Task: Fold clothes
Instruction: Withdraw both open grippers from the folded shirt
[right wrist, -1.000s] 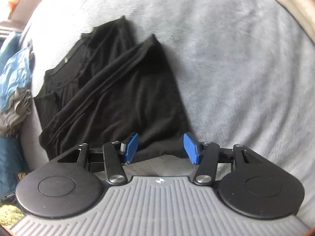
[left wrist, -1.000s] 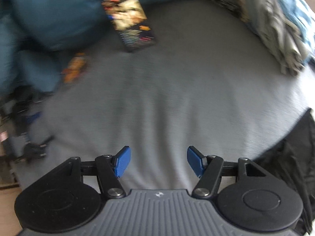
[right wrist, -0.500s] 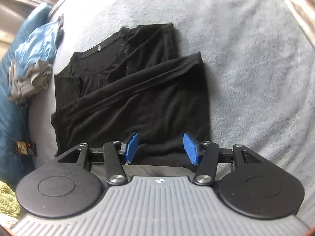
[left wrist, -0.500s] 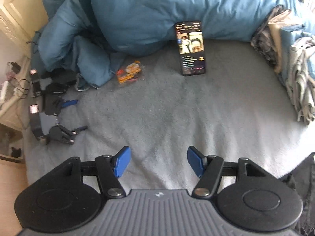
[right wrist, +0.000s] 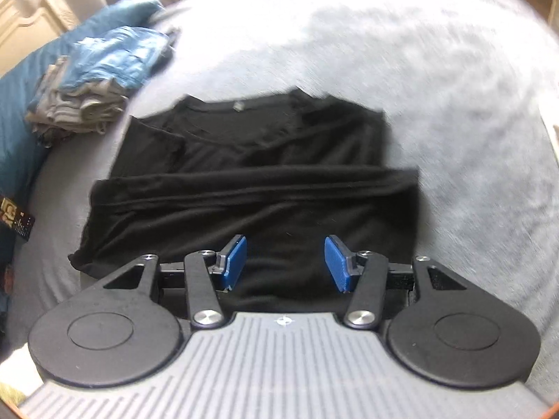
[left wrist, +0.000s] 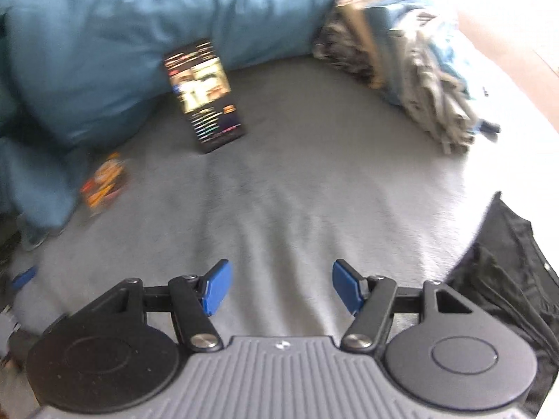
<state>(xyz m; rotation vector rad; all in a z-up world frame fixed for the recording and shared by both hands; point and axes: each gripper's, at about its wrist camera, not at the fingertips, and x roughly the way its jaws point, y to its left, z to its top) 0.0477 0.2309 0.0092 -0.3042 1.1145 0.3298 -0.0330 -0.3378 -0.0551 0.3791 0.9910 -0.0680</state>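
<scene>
A: Left wrist view first. Grey bed (left wrist: pixel 297 181) takes up most of it, blue duvet (left wrist: pixel 104 35) bunched along the far side. A phone (left wrist: pixel 204 94) is propped against the duvet with its screen lit, probably so it can be watched while working. A snack packet (left wrist: pixel 104 183) lies near it.

B: Clothes?

A: A stack of folded clothes (left wrist: pixel 419 80) at the far right, well apart from the working area, likely the done pile. The black shirt (left wrist: pixel 506 279) only shows as an edge at lower right.

B: Left gripper?

A: The left gripper (left wrist: pixel 279 288) is spread, nothing between the blue pads, only bare bed beyond it. It's pitched down and off to the side of the shirt. The frame is blurred.

B: Right wrist view?

A: Same grey bed, a pale wall or furniture in the far corner. The black shirt (right wrist: pixel 258 188) lies flat in the middle, collar at the far side, the near part doubled up into a band across it. It reads as partly folded. The done pile (right wrist: pixel 101 80) sits at the far left, clear of the shirt.

B: Right gripper?

A: The right gripper (right wrist: pixel 285 262) is spread and empty, above the near edge of the shirt, tilted down, squared to the band. Touching or not, can't tell. Looks lined up for the next fold.
</scene>
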